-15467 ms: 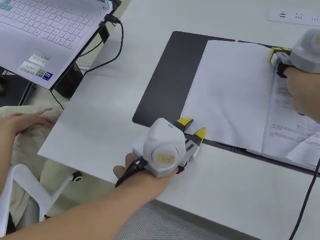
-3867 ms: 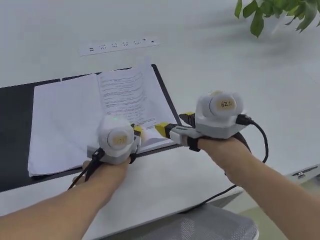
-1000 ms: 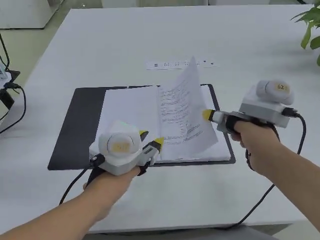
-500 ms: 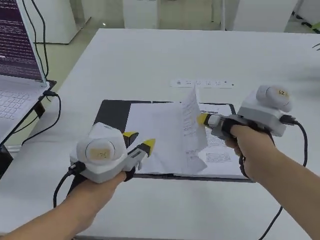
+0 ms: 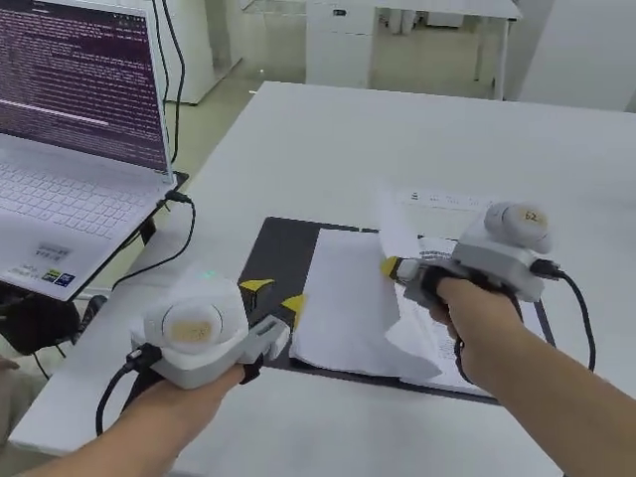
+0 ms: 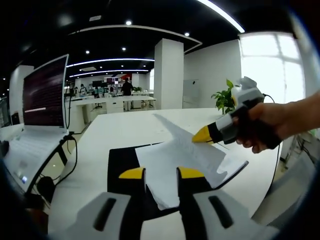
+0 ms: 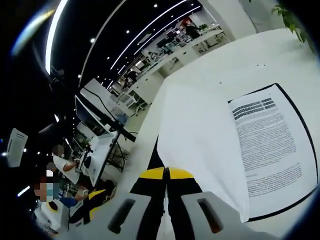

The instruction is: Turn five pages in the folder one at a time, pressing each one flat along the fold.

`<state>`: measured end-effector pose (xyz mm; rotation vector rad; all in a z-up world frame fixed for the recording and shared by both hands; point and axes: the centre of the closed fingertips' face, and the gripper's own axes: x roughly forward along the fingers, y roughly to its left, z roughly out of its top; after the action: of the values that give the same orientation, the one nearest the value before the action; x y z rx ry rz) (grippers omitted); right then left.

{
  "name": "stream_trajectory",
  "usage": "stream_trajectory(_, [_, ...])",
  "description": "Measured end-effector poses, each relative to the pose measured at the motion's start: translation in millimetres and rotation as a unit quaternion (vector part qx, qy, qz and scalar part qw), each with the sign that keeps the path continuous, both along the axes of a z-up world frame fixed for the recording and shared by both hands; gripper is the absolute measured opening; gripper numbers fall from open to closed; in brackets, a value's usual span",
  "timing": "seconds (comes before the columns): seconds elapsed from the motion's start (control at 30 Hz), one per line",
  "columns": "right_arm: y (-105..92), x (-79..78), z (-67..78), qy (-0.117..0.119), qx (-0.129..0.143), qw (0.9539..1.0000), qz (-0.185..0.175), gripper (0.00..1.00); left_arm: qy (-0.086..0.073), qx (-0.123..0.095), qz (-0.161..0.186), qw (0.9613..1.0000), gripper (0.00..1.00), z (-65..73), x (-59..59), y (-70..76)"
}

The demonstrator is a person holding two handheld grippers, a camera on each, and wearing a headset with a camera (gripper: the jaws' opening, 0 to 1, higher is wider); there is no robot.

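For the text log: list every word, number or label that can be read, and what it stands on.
None reads clearly.
Laptop screen: lines too small.
Printed page in the folder: print too small.
Round label on the right gripper, which holds the lifted page: digits blurred.
Power strip: marks too small.

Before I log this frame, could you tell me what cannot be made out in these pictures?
Head view: the fold of the folder, hidden behind the lifted page held in the right gripper.
Head view: much of the printed sheet, covered by the hand.
Head view: the laptop, cut off by the left edge.
Right gripper view: the sheet's text, too small to read.
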<state>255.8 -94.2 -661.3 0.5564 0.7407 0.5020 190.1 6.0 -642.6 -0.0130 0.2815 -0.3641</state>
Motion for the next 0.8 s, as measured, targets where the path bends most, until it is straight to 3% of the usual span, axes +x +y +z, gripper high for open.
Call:
stream_trajectory(0.33, [38.4,21.6,-42.2,0.044,-0.020,0.9988,0.004,0.00,0.009,-0.007,0.017,0.9998,0.23,-10.2,-8.5,17.7])
stream_trajectory(0.8, [67.6,25.3,-96.3,0.101,-0.045,0.9938,0.002,0.00,0.024,-0.019,0.021,0.9993,0.22,-22.8,-7.7,21.3])
